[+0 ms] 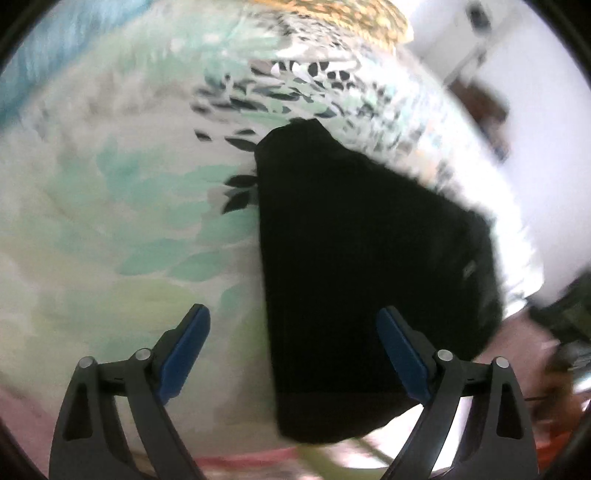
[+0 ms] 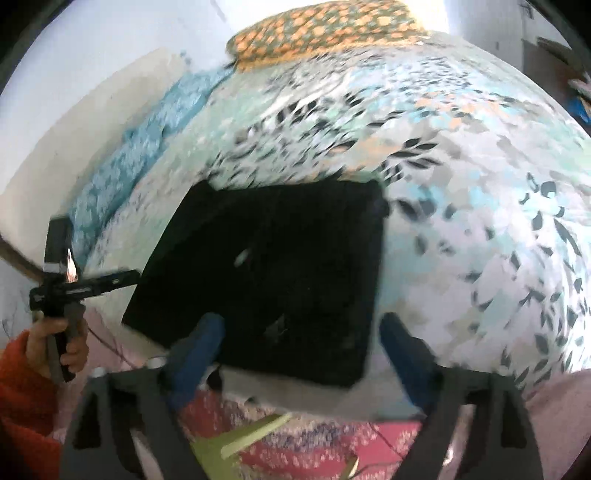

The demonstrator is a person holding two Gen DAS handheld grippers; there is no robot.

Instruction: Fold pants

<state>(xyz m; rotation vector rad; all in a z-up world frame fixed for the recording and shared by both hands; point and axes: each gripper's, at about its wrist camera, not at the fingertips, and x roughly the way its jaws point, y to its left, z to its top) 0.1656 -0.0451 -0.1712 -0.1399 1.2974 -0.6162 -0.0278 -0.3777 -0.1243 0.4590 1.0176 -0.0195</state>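
Pants (image 1: 369, 266) blur into featureless black on bedspread (image 1: 110, 206); both jaws released, empty.

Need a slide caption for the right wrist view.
Right gripper open above folded black pants on a leaf-print bedspread; left gripper alongside.

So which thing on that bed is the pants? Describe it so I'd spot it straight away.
Start from the big bed with the leaf-print bedspread in pale green, grey and white. Near its front edge lies a flat, roughly rectangular bundle: the pants. It is the only plain black thing there, unlike the orange-dotted pillow at the far end and the blue blanket along the wall.
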